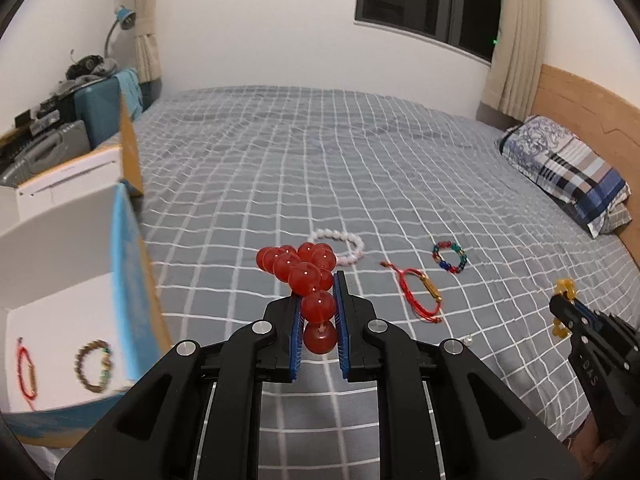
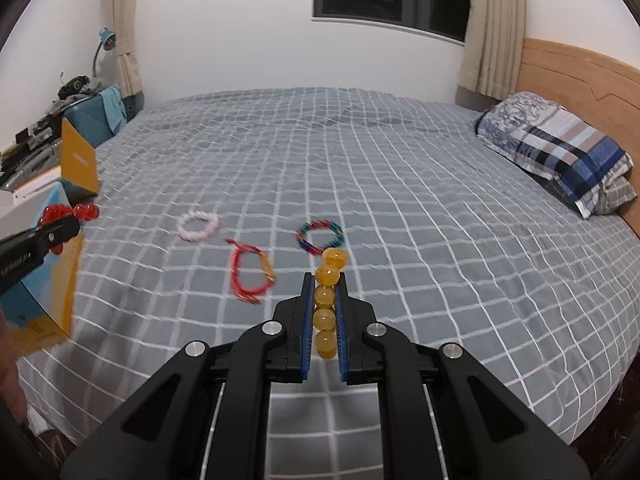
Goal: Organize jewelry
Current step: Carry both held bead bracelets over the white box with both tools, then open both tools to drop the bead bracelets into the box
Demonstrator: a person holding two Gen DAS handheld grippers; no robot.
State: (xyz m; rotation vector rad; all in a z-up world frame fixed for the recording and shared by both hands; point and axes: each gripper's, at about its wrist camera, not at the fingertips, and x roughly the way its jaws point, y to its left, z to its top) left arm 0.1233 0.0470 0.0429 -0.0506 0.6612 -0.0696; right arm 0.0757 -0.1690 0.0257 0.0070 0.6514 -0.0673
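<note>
My left gripper (image 1: 318, 292) is shut on a red bead bracelet (image 1: 304, 270) and holds it above the bed, right of an open white box (image 1: 64, 312). In the box lie a red cord bracelet (image 1: 26, 372) and a brown bead bracelet (image 1: 94, 366). My right gripper (image 2: 324, 284) is shut on a yellow bead bracelet (image 2: 326, 300); it also shows in the left wrist view (image 1: 568, 300). On the bedspread lie a pink-white bead bracelet (image 1: 340, 246) (image 2: 199, 226), a red cord bracelet with a gold bar (image 1: 416, 294) (image 2: 250, 274) and a multicoloured bead bracelet (image 1: 450, 256) (image 2: 320, 234).
The grey checked bedspread (image 2: 400, 184) stretches back to the wall. A plaid pillow (image 2: 560, 156) lies against the wooden headboard (image 2: 580, 76) at right. The box's orange lid flap (image 2: 78, 164) stands up at left. A teal suitcase (image 1: 100, 108) and clutter are beyond it.
</note>
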